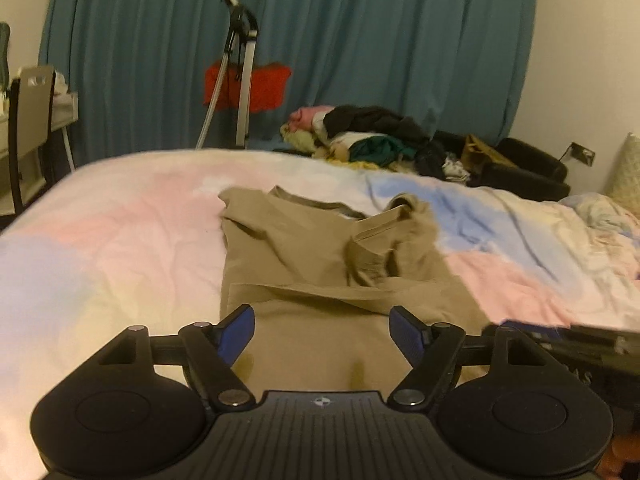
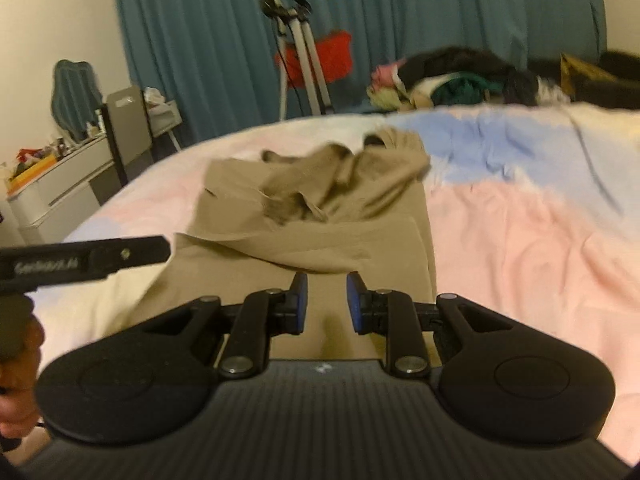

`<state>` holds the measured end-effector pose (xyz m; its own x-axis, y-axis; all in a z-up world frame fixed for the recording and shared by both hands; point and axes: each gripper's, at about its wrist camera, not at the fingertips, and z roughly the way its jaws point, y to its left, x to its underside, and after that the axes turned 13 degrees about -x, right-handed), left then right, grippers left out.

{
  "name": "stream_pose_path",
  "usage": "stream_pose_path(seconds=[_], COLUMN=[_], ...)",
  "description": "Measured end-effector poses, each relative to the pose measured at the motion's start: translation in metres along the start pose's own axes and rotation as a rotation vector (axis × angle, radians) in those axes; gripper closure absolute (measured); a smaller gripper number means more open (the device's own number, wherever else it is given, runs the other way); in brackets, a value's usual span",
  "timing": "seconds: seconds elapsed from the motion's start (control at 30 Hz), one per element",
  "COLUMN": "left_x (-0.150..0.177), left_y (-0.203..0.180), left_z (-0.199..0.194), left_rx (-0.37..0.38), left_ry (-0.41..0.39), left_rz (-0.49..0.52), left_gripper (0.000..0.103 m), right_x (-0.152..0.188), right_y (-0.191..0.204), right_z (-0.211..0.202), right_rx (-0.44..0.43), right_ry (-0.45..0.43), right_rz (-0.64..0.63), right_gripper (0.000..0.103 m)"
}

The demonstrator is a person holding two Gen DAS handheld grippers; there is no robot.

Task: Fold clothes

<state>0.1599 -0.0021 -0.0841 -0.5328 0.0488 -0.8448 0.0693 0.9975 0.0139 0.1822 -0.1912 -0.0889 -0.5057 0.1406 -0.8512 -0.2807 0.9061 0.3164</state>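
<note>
A tan shirt (image 1: 312, 248) lies on the bed with its sides folded in and a sleeve bunched on top; it also shows in the right wrist view (image 2: 328, 200). My left gripper (image 1: 322, 330) is open wide and empty, just above the shirt's near hem. My right gripper (image 2: 327, 302) is open with a narrower gap and empty, over the near hem. The left gripper's body (image 2: 80, 262) shows at the left of the right wrist view. The right gripper's body (image 1: 576, 340) shows at the right of the left wrist view.
The bed has a pastel pink, blue and white cover (image 1: 120, 240). A pile of mixed clothes (image 1: 376, 136) lies at the far edge. A tripod (image 1: 240, 72) and teal curtain (image 1: 360, 40) stand behind. A desk and chair (image 1: 28, 120) stand at the left.
</note>
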Motion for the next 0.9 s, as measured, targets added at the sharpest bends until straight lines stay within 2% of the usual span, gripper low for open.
stream_pose_path(seconds=[0.07,0.1,0.13,0.17,0.2,0.23,0.37,0.47,0.57,0.63,0.7,0.77,0.8,0.9], left_x=[0.003,0.004,0.005,0.006,0.009,0.011,0.030,0.048,0.064,0.076,0.089,0.099,0.103,0.112], left_y=[0.002,0.003,0.004,0.006,0.009,0.012,0.028,0.042,0.054,0.062,0.069,0.073,0.074,0.076], left_z=[-0.025,-0.036,-0.046,-0.055,-0.063,-0.070,-0.086,-0.082,-0.067,-0.055,-0.045,-0.035,-0.030,-0.017], left_rx=[-0.019,-0.035,-0.051,-0.057,-0.039,-0.022,0.079,0.147,0.198,0.230,0.232,0.198,0.172,0.124], left_ry=[-0.008,-0.008,-0.008,-0.003,0.015,0.033,0.167,0.307,0.444,0.526,0.588,0.627,0.636,0.626], left_rz=[-0.007,-0.019,-0.031,-0.047,-0.070,-0.093,-0.246,-0.398,-0.546,-0.653,-0.757,-0.820,-0.833,-0.880], left_gripper=[0.023,0.022,0.022,0.021,0.021,0.021,0.017,0.017,0.017,0.017,0.019,0.024,0.030,0.037], right_x=[-0.001,-0.002,-0.002,-0.001,0.000,0.001,0.011,0.018,0.024,0.033,0.044,0.059,0.068,0.090], right_y=[0.013,0.020,0.026,0.031,0.036,0.041,0.046,0.039,0.023,0.014,0.004,-0.007,-0.012,-0.029], right_z=[-0.018,-0.027,-0.037,-0.046,-0.056,-0.066,-0.097,-0.112,-0.114,-0.110,-0.104,-0.094,-0.088,-0.071], right_rx=[-0.006,-0.014,-0.021,-0.029,-0.039,-0.050,-0.082,-0.096,-0.122,-0.169,-0.227,-0.284,-0.299,-0.308], right_ry=[-0.018,-0.031,-0.044,-0.059,-0.075,-0.088,-0.105,-0.100,-0.060,-0.036,-0.008,0.031,0.050,0.080], right_rz=[-0.029,-0.040,-0.048,-0.047,-0.039,-0.031,0.034,0.125,0.281,0.404,0.536,0.674,0.730,0.884], right_gripper=[0.073,0.062,0.044,0.035,0.020,0.017,0.018,0.018,0.018,0.018,0.018,0.018,0.017,0.019])
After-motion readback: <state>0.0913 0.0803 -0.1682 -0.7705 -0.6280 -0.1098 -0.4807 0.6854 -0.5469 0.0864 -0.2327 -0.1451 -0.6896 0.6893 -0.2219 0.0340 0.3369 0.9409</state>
